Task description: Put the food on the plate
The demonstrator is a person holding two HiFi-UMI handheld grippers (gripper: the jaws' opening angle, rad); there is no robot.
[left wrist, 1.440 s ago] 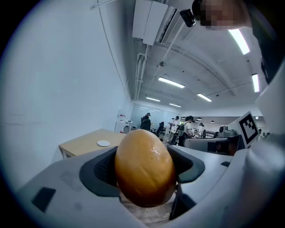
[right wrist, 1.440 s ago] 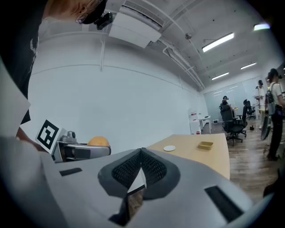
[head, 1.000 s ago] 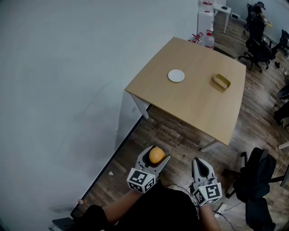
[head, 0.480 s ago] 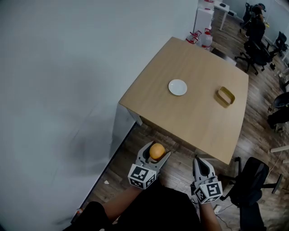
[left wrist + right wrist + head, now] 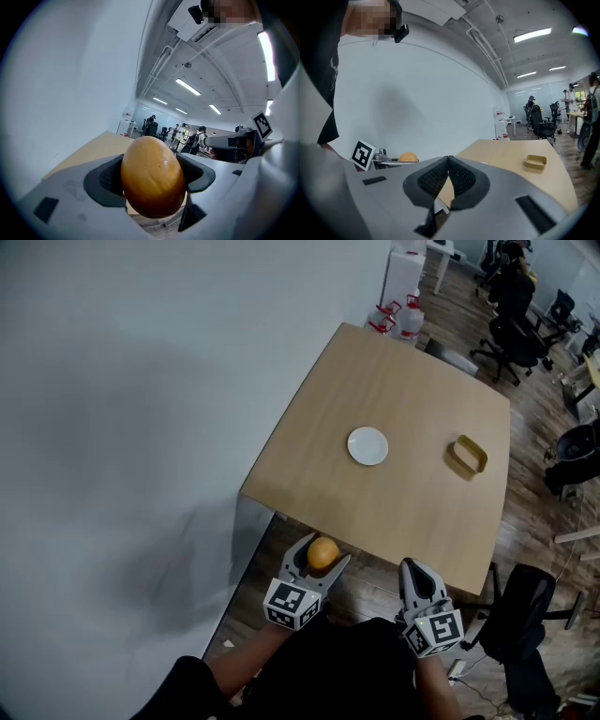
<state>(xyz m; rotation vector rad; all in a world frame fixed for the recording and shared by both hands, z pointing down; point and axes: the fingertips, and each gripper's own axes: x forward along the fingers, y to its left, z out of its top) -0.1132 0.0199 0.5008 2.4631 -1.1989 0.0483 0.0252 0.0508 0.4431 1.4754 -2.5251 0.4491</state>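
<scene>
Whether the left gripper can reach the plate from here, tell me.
Probably not yet: the left gripper, holding the fruit, is just at the table edge; the plate sits mid-table. Nothing blocks the way.

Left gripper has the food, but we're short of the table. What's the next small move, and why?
Probably carry the left gripper forward over the table's near edge, toward the plate. Its jaws are shut on the food, which hangs short of that edge, over the floor; the plate sits empty mid-table. The right gripper is shut and empty.
</scene>
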